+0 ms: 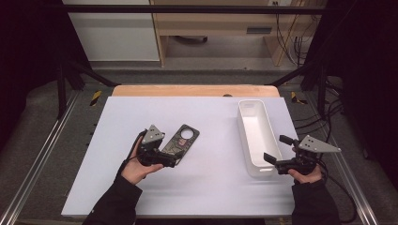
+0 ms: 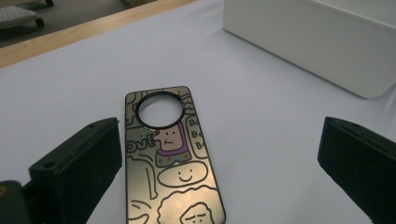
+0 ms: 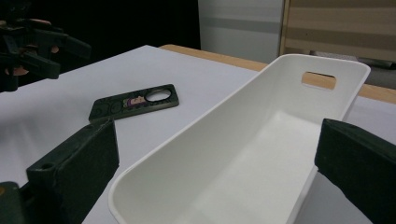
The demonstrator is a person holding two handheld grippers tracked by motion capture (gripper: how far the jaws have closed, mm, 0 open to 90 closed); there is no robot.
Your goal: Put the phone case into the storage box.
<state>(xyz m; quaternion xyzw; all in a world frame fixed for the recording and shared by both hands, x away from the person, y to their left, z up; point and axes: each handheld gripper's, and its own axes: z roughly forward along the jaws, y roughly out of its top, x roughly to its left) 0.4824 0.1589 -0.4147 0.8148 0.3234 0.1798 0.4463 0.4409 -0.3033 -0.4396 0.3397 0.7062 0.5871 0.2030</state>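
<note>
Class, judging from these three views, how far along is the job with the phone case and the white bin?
Nothing looks done yet: the white bin is empty. In hand: the open left tool is at the near end of the cartoon-printed phone case, which lies flat on the table, ungripped. The open right tool waits at the bin's near end. Left: probably grasping the case and moving it.

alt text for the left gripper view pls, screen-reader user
A flat phone case printed with cartoon doodles and a round camera cutout lies on the white table, between the open jaws of the left gripper. A white bin stands at upper right.
</note>
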